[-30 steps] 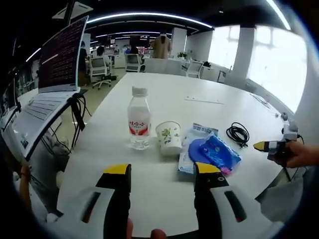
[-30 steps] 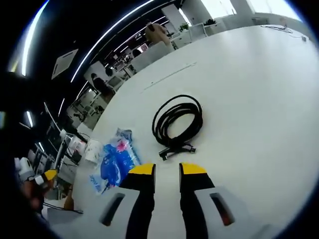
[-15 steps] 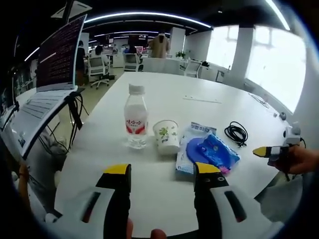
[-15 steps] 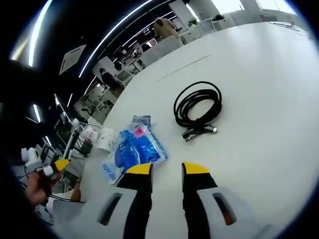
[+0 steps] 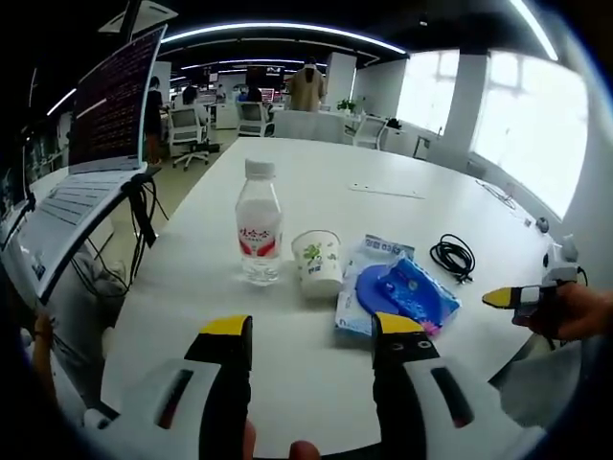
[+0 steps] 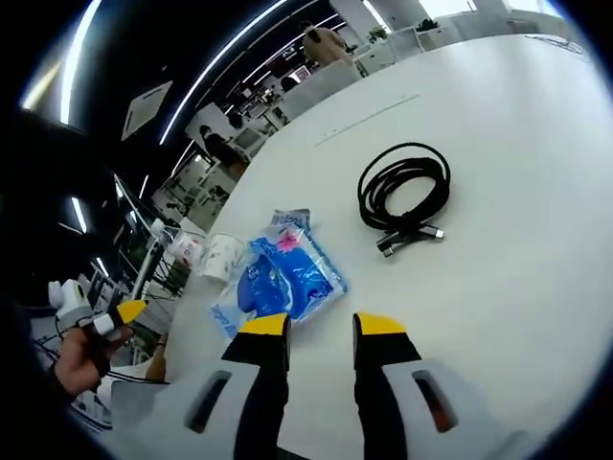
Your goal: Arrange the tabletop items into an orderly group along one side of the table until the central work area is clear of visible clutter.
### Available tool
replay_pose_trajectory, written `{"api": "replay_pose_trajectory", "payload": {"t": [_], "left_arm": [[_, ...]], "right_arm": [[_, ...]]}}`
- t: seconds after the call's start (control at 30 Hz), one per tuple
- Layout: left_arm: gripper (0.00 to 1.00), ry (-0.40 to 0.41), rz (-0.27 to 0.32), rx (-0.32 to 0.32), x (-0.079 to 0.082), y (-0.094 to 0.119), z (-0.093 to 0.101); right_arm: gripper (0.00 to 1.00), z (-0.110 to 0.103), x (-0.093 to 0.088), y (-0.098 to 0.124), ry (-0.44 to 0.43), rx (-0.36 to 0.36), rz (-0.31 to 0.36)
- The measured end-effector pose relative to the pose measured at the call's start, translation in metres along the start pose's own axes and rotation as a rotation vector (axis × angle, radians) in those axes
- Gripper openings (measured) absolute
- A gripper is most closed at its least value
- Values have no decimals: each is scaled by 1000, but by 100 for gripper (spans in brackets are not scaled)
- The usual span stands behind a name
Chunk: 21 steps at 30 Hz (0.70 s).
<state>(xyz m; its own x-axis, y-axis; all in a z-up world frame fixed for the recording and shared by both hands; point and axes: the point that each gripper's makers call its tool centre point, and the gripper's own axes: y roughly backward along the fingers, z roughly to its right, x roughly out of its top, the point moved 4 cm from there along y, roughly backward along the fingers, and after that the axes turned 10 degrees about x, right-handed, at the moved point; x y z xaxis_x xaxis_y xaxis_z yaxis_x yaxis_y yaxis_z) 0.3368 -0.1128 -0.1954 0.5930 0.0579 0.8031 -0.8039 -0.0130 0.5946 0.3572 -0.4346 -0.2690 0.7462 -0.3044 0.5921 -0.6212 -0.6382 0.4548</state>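
Note:
On the white table [image 5: 316,182] a clear water bottle [image 5: 259,228] with a red label stands upright. Right of it stands a paper cup [image 5: 318,261], then a blue packet [image 5: 397,295] lying flat and a coiled black cable [image 5: 453,256]. My left gripper [image 5: 312,331] is open, above the near table edge, short of the cup. My right gripper [image 6: 322,328] is open and holds nothing, hovering just short of the blue packet [image 6: 283,278], with the cable [image 6: 407,196] beyond to the right. The cup [image 6: 222,254] lies further left.
An open laptop [image 5: 91,144] stands off the table's left side with wires hanging below. A hand holds the right gripper [image 5: 512,297] at the table's right edge. The left gripper [image 6: 115,316] shows at far left. Office chairs and people are far behind.
The right gripper view has swung, so packet and cable sit further right in it. The left gripper view shifted slightly. No item on the table has moved.

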Motion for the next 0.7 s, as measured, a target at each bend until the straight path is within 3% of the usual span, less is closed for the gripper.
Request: {"api": "replay_pose_trajectory", "payload": {"t": [0.7], "left_arm": [[50, 2, -3, 3, 1, -4, -3]], "right_arm": [[33, -16, -9, -24, -35, 42, -74]]}}
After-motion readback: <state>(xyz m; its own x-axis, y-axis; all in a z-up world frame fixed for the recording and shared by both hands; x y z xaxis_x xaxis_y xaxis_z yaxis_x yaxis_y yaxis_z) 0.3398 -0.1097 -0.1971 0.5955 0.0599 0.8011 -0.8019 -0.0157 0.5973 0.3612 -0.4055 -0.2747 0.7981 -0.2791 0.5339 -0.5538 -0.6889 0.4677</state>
